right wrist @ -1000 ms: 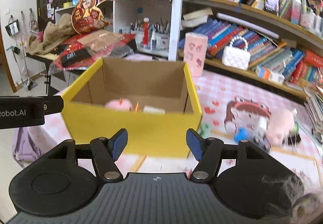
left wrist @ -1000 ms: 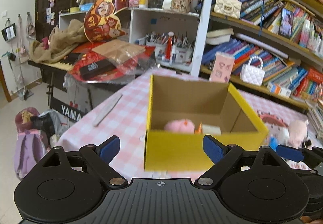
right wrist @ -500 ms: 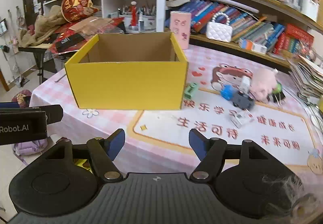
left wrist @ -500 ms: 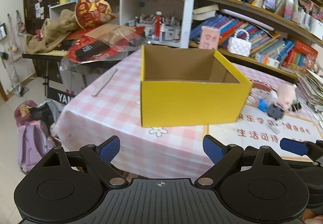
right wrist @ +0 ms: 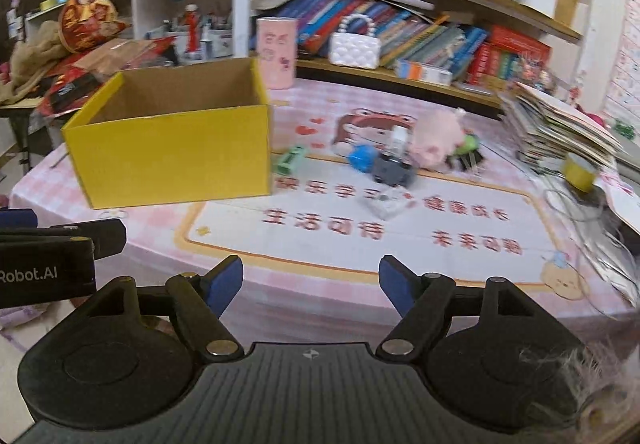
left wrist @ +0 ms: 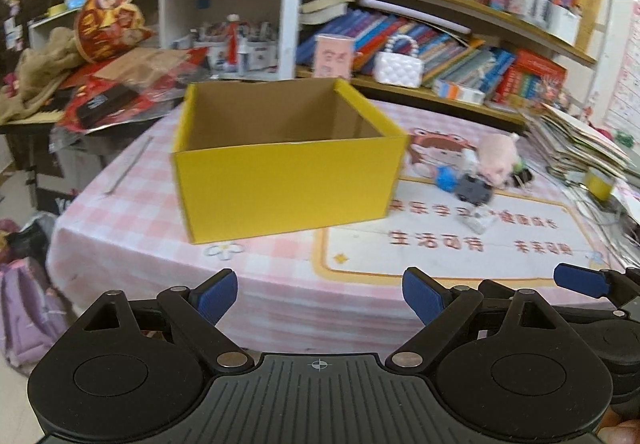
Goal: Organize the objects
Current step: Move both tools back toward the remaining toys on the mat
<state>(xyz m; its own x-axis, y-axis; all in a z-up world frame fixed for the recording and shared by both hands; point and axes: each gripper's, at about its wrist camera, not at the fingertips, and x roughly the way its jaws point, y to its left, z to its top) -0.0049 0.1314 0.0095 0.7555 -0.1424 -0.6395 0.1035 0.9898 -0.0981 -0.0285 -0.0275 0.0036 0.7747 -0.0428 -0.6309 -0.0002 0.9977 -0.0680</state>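
An open yellow cardboard box (left wrist: 280, 188) (right wrist: 172, 164) stands on the pink checked tablecloth (left wrist: 132, 212); its inside is hidden from here. To its right lie small toys: a pink plush pig (right wrist: 434, 142) (left wrist: 498, 160), a blue ball (right wrist: 362, 158), a dark grey toy car (right wrist: 390, 170), a green toy (right wrist: 290, 160) and a clear piece (right wrist: 386, 204). My left gripper (left wrist: 320, 294) is open and empty, back from the table's front edge. My right gripper (right wrist: 310, 280) holds nothing, its jaws opening, also short of the table. The left gripper's side (right wrist: 48, 256) shows at the right wrist view's left edge.
Bookshelves (right wrist: 420, 32) run behind the table, with a white handbag (right wrist: 354, 50) and a pink cylinder (right wrist: 276, 52). A stack of papers (right wrist: 560, 128) and a yellow tape roll (right wrist: 578, 172) crowd the right end. A cluttered side desk (left wrist: 100, 100) stands left; bags (left wrist: 24, 304) lie on the floor.
Both grippers have pulled back from the box, which now looks smaller and farther. The box's contents have dropped out of sight. The right gripper's fingers have spread wider.
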